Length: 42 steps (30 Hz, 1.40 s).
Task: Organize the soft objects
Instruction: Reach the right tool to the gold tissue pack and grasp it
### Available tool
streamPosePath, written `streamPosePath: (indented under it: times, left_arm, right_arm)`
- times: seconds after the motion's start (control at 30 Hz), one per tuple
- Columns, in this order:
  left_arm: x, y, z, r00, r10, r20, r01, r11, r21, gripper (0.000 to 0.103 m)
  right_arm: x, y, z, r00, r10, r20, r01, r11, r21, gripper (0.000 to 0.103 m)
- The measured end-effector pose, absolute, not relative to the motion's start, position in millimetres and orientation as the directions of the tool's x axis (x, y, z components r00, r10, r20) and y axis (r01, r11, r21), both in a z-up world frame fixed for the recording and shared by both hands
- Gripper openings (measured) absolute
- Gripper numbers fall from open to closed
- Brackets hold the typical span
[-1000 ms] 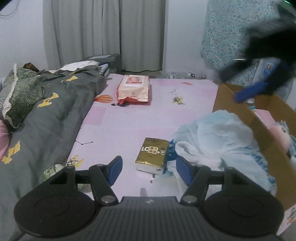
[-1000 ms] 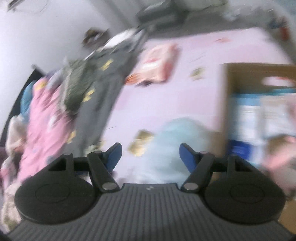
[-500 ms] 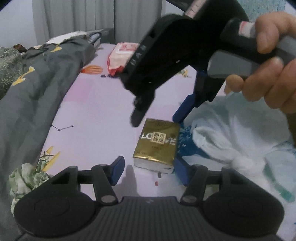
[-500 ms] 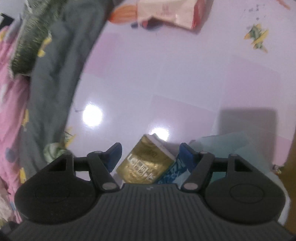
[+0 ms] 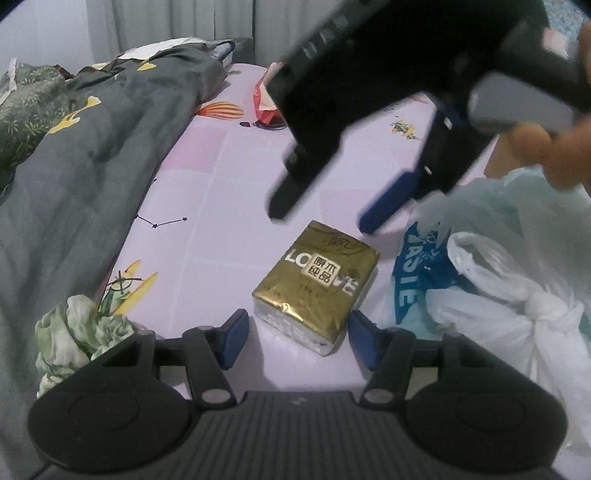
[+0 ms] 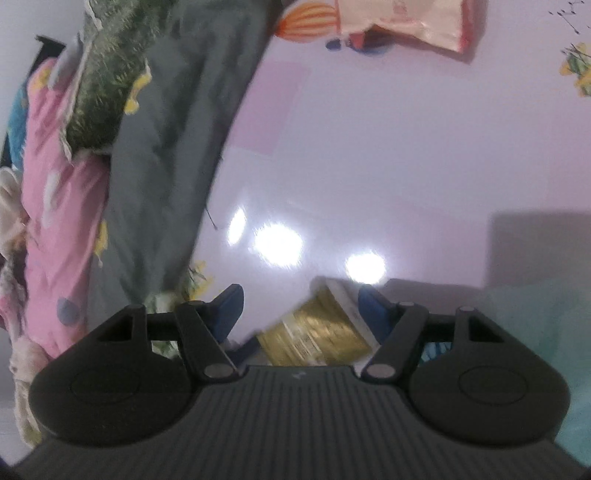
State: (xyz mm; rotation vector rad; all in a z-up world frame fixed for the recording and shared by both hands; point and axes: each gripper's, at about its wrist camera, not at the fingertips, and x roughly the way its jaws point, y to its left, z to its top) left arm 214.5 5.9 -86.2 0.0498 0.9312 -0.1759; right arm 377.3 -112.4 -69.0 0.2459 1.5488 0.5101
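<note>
Lying flat on the pink mat point(image 5: 221, 177), the gold tissue pack point(image 5: 316, 284) sits between a grey quilt point(image 5: 74, 177) on one side and a crumpled white and blue plastic bag point(image 5: 498, 295) on the other; the bag touches the pack's edge. The left gripper point(image 5: 295, 334) is low over the near end of the pack. Its jaws have just been closing a little and now stand apart, the pack's near corner between the blue pads, neither pad pressing on it. The right gripper point(image 5: 321, 218), held in a hand point(image 5: 554, 147), hangs above the pack's far end, jaws apart, nothing gripped. A crumpled green cloth point(image 5: 74, 332) lies beside the left gripper. A pink packet point(image 6: 406, 22) lies farther off on the mat.
</note>
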Motion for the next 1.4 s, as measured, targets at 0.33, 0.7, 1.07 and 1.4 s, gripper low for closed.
streamPosePath:
  times: [0.33,0.7,1.07,1.4]
  left_arm:
    - [215.4,4.4,-84.0,0.583,-0.099,-0.807,0.142,0.990,-0.018,0.060]
    - [219.1,7.5,-73.4,0.606,-0.082,-0.791,0.142,0.990,0.006,0.072]
    - [240.4,2.4,-81.1,0.563,-0.076,-0.823,0.124,0.992,-0.007,0.070]
    - [247.4,2.7,-83.9,0.566,-0.054,-0.823,0.123,0.992,0.020,0.073]
  right_arm:
    - [379.6,-104.3,-91.9,-0.072,0.493,-0.867,-0.102,0.861,0.498,0.069]
    - [385.6,-124.3,-72.4,0.000,0.518,-0.855,-0.045,0.854,0.518,0.068]
    - [390.1,-96.5,-103.8,-0.039,0.511,-0.858,0.000,0.859,0.512,0.065]
    - [394.6,-102.1,-105.3,-0.034,0.516,-0.856,-0.008,0.856,0.517,0.063]
